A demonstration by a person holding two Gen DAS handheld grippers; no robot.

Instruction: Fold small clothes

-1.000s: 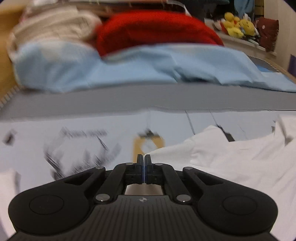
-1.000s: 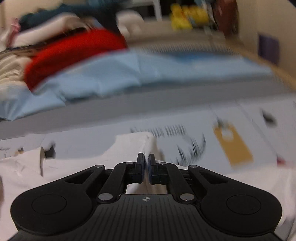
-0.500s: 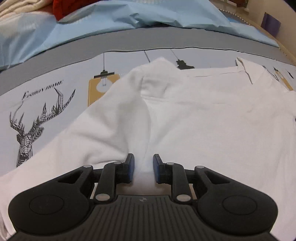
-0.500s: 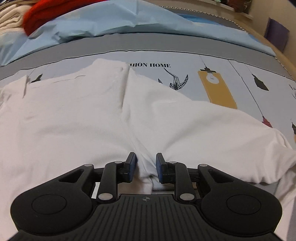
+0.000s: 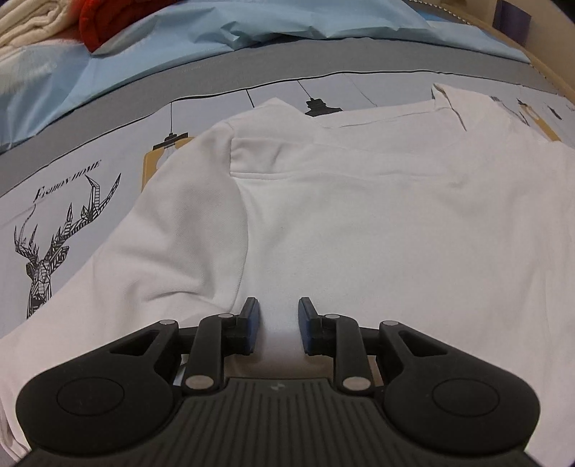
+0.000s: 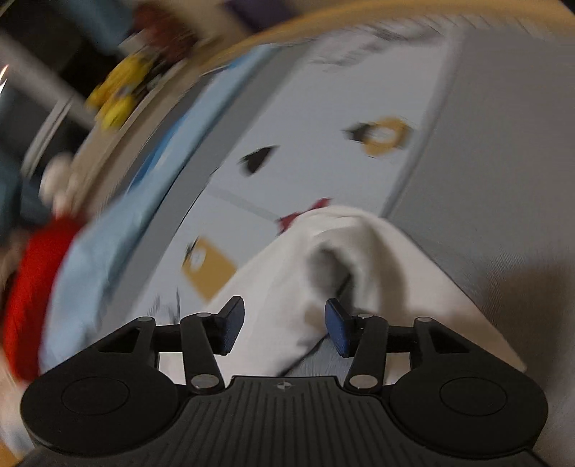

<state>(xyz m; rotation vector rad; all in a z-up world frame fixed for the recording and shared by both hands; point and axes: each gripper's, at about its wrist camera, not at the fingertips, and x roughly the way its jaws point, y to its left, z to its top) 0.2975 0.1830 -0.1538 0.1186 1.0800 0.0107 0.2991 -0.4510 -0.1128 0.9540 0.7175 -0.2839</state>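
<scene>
A white shirt (image 5: 359, 201) lies spread on the printed bedsheet (image 5: 90, 186), collar at the far right, one sleeve folded toward the lower left. My left gripper (image 5: 276, 323) hovers low over the shirt near the sleeve seam. Its jaws are opening, and white cloth lies under the gap with neither pad pressing on it. The right wrist view is blurred and rolled over. There my right gripper (image 6: 284, 328) is opening wide above a bunched white sleeve end (image 6: 323, 251), and the pads stand clear of the cloth.
A light blue cover (image 5: 215, 39), a red garment (image 5: 104, 21) and cream fabric (image 5: 28, 18) are heaped at the back of the bed. Yellow plush toys (image 6: 122, 86) sit beyond the bed's edge. A grey sheet border (image 6: 503, 179) runs beside the shirt's sleeve.
Both grippers went from shut to open. The left one came down over the shirt and settled. The right one swung sideways and rolled, leaving the shirt's middle for the sleeve end.
</scene>
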